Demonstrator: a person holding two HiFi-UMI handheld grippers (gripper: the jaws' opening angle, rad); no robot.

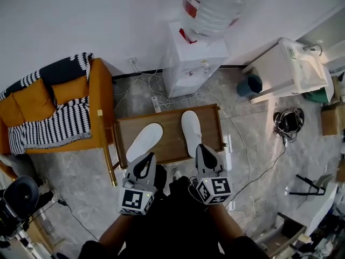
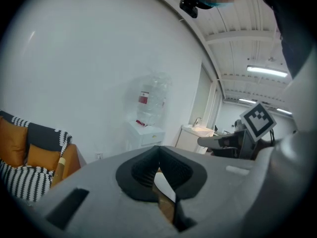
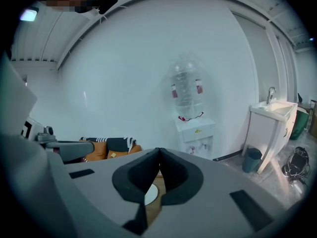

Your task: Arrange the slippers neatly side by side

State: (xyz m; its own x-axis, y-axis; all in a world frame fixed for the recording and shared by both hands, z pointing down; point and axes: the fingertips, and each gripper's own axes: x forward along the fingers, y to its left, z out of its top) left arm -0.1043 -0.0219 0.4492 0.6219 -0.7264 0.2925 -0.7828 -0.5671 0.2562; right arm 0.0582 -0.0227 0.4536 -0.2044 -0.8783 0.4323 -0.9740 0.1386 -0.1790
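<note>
White left slipper (image 1: 144,141) and right slipper (image 1: 191,131) lay apart on a table (image 1: 171,124), left claw (image 1: 146,156) and right claw (image 1: 200,148) both closed at their heels, red-labelled water bottle (image 1: 215,4) beyond.

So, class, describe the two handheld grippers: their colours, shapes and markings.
The left gripper and right gripper are alike: light grey, wedge-shaped bodies whose jaws are lined with black ribbed pads. Each carries a cube with black-and-white square markers at its rear. The person wears black clothing, and no sleeves cover the forearms.
</note>
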